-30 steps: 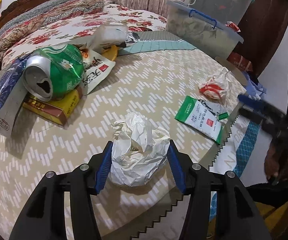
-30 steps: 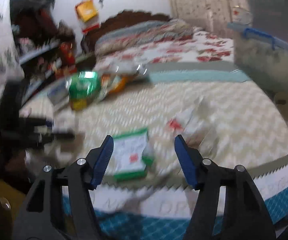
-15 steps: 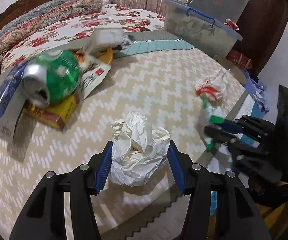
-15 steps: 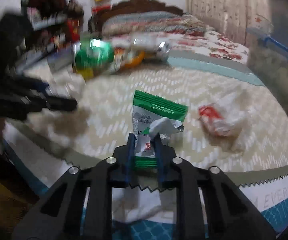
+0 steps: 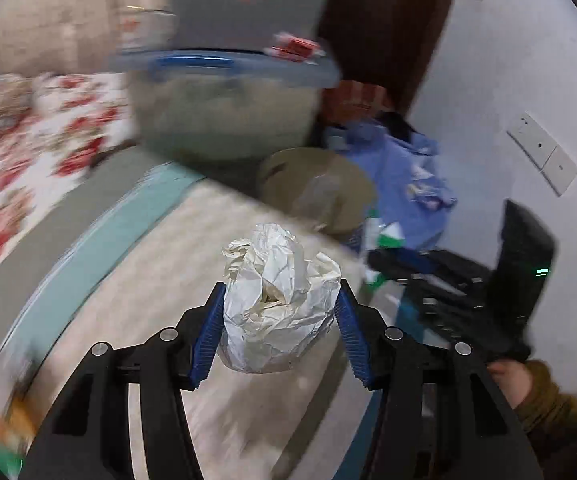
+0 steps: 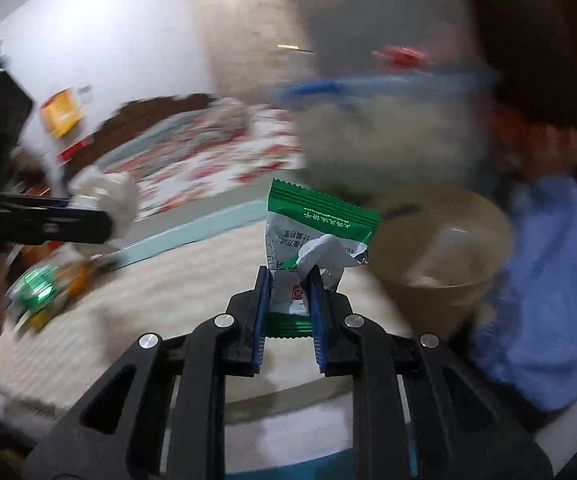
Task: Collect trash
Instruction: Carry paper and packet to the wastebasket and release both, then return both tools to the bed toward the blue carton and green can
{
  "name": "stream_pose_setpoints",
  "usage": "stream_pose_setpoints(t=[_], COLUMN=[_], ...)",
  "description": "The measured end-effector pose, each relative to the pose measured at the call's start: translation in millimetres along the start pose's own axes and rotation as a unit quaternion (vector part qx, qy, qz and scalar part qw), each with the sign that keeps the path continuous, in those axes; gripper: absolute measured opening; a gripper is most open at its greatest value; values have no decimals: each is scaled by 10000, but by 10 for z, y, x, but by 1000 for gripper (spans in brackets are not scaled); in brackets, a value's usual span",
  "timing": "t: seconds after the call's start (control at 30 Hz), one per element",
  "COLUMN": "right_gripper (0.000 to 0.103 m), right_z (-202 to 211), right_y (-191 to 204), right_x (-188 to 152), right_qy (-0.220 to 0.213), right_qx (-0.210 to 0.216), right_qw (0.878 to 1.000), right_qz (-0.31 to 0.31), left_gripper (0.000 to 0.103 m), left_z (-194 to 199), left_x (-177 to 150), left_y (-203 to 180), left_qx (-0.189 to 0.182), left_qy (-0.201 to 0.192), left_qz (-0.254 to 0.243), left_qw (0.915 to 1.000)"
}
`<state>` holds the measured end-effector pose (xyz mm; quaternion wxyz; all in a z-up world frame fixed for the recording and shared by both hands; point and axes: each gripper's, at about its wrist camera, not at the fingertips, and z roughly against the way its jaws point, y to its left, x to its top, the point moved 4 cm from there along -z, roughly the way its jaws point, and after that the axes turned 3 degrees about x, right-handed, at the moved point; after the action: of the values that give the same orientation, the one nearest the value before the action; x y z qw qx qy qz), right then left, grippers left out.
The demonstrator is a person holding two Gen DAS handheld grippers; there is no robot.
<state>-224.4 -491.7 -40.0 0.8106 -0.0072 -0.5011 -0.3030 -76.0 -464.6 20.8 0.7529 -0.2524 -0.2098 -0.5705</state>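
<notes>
Trash in hand: the crumpled white paper [image 5: 278, 300] sits clamped between the blue pads of the left claw [image 5: 279, 322], lifted clear of the bed [image 5: 136, 280]; the green-and-white wrapper [image 6: 312, 240] is pinched by its lower end in the right claw [image 6: 288, 304], whose jaws have just been closing and now stand nearly together on it.
Landmark: the tan bin [image 6: 440, 240] stands on the floor just off the corner of the bed, mouth up, some pale scraps already inside.
Where the trash is: both pieces hang in the air on the bed side of the tan bin, the wrapper nearer its rim than the paper.
Risk, wrapper: it is held by a thin edge and flops upward (the torn flap curls loose); a fast swing could slip it free short of the tan bin.
Risk, paper: the ball is bulky and springy, so on release it may catch the rim and bounce onto the floor.
Risk, claws: both head for one mouth and may collide.
Around the tan bin: blue cloth [image 6: 548, 300] lies heaped against its far side; a lidded plastic tub [image 5: 224, 112] stands just behind it.
In the way: nothing covers the mouth.
Left behind: a green can [image 6: 36, 288] and other litter lie on the bed, well away from the tan bin.
</notes>
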Motion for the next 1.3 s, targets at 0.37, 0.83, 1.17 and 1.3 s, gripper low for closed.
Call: stream_pose_setpoints(t=[0.37, 0.83, 1.17, 1.3], right_gripper=[61, 76, 76, 76], right_z=[-661, -74, -333, -460], right_y=[-1241, -670, 794, 1446], right_x=[322, 500, 406, 285], right_qy=[490, -635, 4, 340], right_qx=[-558, 193, 1567, 2017], right_qw=[9941, 9901, 9859, 9786], right_qz=[-792, -1239, -582, -238], left_gripper=[83, 88, 88, 88], left_z=[-1676, -130, 1444, 2219], left_x=[1021, 432, -1452, -2130], left_y=[-334, -22, 928, 1638], left_qx=[-508, -203, 1558, 2282], left_qy=[788, -565, -933, -1112], left_qz=[627, 766, 1170, 2064], left_qw=[9936, 9953, 9764, 9450])
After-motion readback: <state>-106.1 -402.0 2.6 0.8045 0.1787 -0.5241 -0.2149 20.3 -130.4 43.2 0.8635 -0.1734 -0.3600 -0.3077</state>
